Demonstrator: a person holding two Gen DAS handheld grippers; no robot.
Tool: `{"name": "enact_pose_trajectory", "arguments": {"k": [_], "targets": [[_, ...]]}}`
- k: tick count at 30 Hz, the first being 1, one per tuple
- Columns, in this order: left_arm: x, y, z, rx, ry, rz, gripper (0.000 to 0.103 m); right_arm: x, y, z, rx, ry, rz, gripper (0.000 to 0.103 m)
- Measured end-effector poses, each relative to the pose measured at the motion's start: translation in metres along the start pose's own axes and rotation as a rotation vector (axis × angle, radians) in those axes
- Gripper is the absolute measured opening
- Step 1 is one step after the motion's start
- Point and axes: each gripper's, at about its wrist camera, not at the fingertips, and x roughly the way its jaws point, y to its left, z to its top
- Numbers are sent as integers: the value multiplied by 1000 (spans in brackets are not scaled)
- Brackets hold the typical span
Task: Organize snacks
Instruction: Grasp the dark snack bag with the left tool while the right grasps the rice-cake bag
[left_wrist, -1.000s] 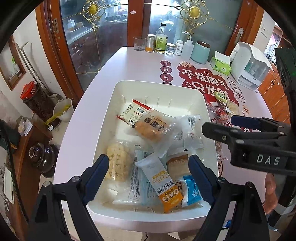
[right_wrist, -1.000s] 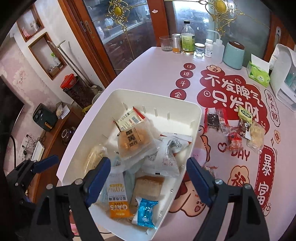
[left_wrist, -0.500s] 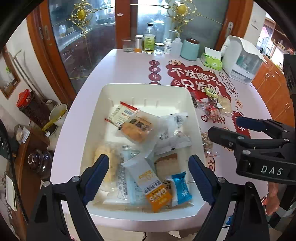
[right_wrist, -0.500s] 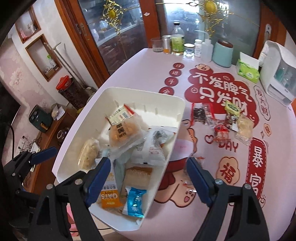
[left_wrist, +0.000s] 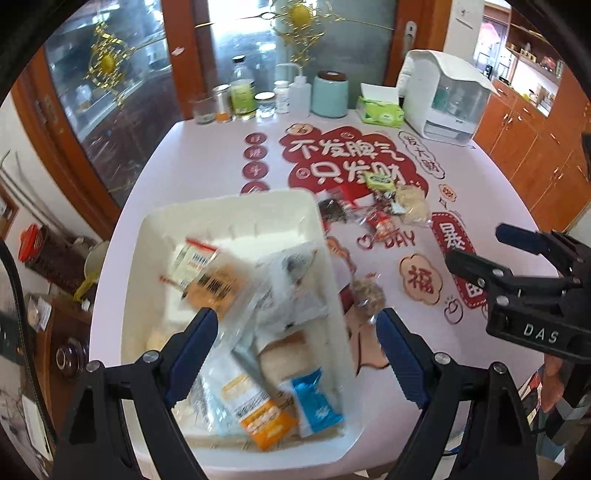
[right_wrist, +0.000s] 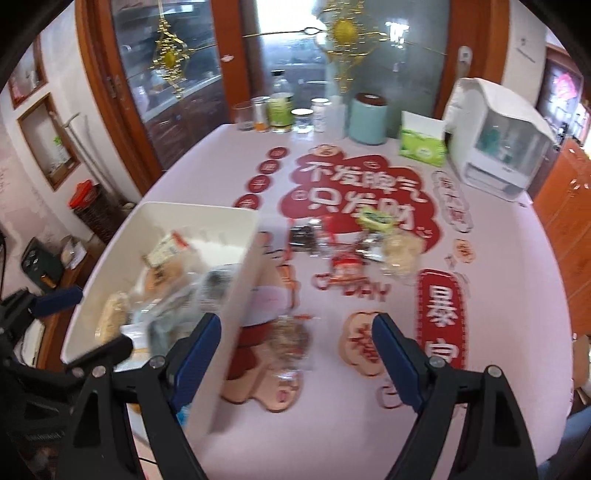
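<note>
Nearest the lens, the left gripper (left_wrist: 295, 347) hangs with its jaws spread wide and nothing between them, above the near end of the white bin (left_wrist: 236, 210). The right gripper (right_wrist: 295, 350) is equally wide and empty, hovering over the pink table (right_wrist: 498, 406) with a clear snack bag (right_wrist: 288, 339) lying just ahead between its fingers, beside the bin's right wall.

The bin already holds a heap of packets: an orange packet (left_wrist: 267, 421) and a blue one (left_wrist: 317, 402) at its 6 o'clock end, and a barcoded biscuit pack (left_wrist: 218, 282) toward the middle.

Further out, at 12 o'clock from the clear bag, a loose cluster of snacks (right_wrist: 354, 243) sits on the red lettering, well apart from the bin.

The clear bag looks thin and slippery; a pinch on its edge alone could let it slide out on the way. Closing so near the bin wall risks knocking the bin.
</note>
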Motion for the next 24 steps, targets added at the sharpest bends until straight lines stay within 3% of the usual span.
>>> {"name": "enact_pose_trajectory", "arguments": {"k": [13,18,21,24], "targets": [[53,-65,101,109,1,13,87,21,-112,19,69,12,-179,85],[101,-78,136,91,75,8,87,51,-151,38,88,52,-134,85],[137,-76,152,34,138,-15,87,81,-171,53,132,105,-56,85],[174,-73,165,-15,201,-36,80,114,-187,65,177,159,26,85]]}}
